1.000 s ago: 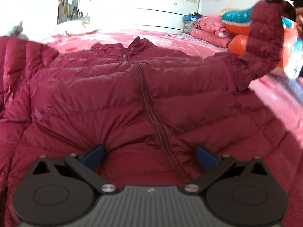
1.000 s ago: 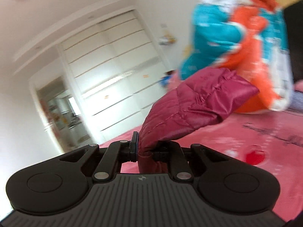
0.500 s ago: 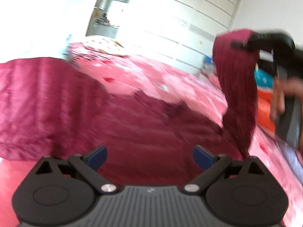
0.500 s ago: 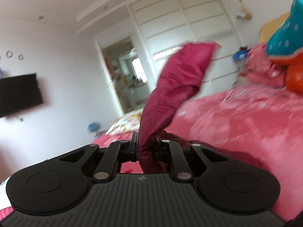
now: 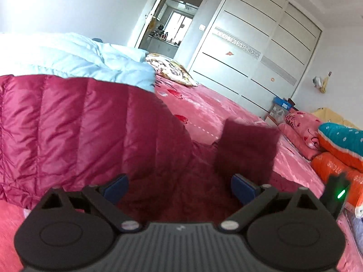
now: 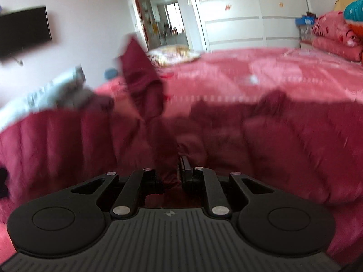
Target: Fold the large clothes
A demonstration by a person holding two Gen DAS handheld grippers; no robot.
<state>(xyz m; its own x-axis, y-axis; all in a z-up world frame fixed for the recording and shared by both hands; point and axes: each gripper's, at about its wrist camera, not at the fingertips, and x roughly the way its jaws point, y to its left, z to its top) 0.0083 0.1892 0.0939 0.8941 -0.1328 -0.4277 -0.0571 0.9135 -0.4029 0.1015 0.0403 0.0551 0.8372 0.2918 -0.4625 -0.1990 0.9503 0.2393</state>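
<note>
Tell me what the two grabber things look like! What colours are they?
Both are mostly black plastic. Each has a grey ridged middle plate with a tiny logo, two round black bumps at the sides, and silver screws on its arms. The left tool has blue pads on its fingers. The right tool has black fingers. No cables or sleeves show.

Right gripper (image 6: 173, 176) clamped on a dark red sleeve (image 6: 145, 90) rising up-left from it, quilted jacket (image 6: 272, 149) spread on the pink bed (image 6: 249, 72) beyond, white wardrobe (image 6: 238, 15) behind the bed, black television (image 6: 23, 32) far left, all motion-blurred
</note>
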